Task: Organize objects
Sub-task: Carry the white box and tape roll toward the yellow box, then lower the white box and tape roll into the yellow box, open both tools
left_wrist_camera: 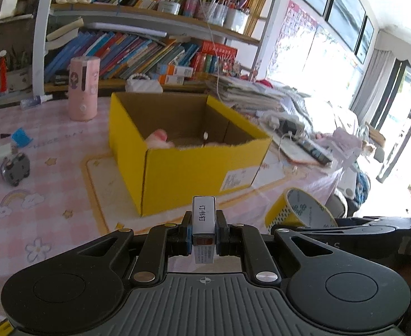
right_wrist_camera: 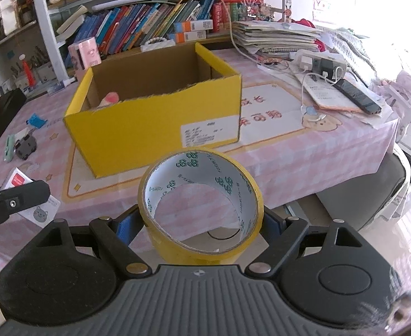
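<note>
We hold a small staple box point(left_wrist_camera: 203, 224) in the left gripper point(left_wrist_camera: 203, 231), jaws shut tight on it, and a yellow tape roll point(right_wrist_camera: 200, 204) in the right gripper point(right_wrist_camera: 202, 224), jaws wide around it. The yellow box point(right_wrist_camera: 155, 128) (open on top) lies straight ahead of both, on the table point(right_wrist_camera: 303, 151).

Both wrist views—toward yellow box point(left_wrist_camera: 188, 151)

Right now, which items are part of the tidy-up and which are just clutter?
In play: small staples box in the left gripper; yellow tape roll in the right gripper; open yellow box.

Lying about: pink cylinder, stacked papers, power strip, bookshelf.
</note>
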